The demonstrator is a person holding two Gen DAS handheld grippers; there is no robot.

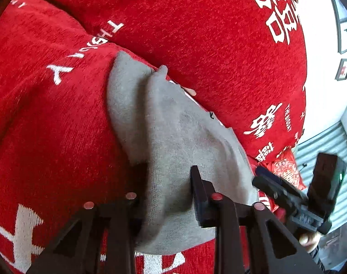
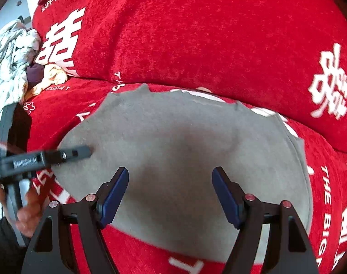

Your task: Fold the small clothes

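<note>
Both views are bright and evenly lit, the red sofa cover saturated and vivid. A soft dark shadow lies mid-cloth on the grey garment, just ahead of the right hand-held gripper. Fisheye bending curves the cushions, and black corners ring each picture. The left hand-held gripper, left of the garment, is smeared by motion blur, as is the garment's far edge.
</note>
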